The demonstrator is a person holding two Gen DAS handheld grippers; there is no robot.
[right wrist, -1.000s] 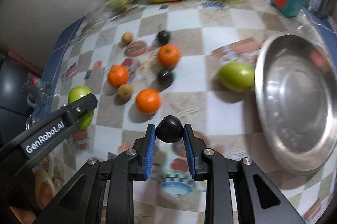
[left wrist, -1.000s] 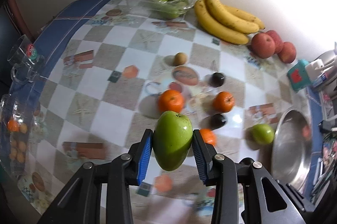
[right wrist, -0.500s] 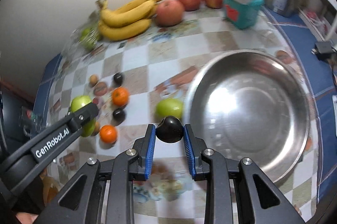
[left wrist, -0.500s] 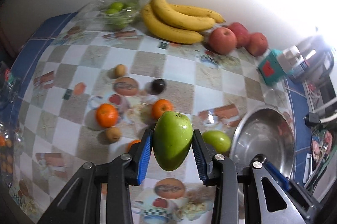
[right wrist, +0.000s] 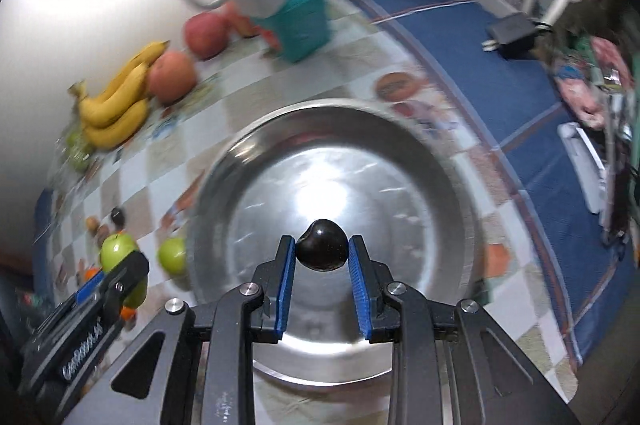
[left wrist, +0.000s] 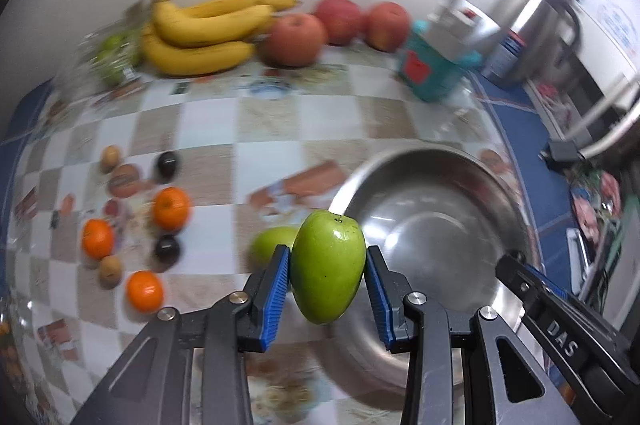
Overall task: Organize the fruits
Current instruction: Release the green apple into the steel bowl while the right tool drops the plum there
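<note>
My left gripper is shut on a green mango-shaped fruit and holds it above the left rim of the steel bowl. My right gripper is shut on a small dark plum, held over the middle of the same bowl. The bowl shows no fruit inside. A second green fruit lies on the table beside the bowl's left edge. Three oranges, dark plums and small brown fruits lie scattered on the left.
Bananas, three red apples and a bag of green fruit line the back wall. A teal box and a steel kettle stand at the back right. The table's blue edge runs right of the bowl.
Both grippers have swung right with their fruit. The bowl now sits directly under the right gripper and beside the left one. The scattered fruit has slid left in both views.
</note>
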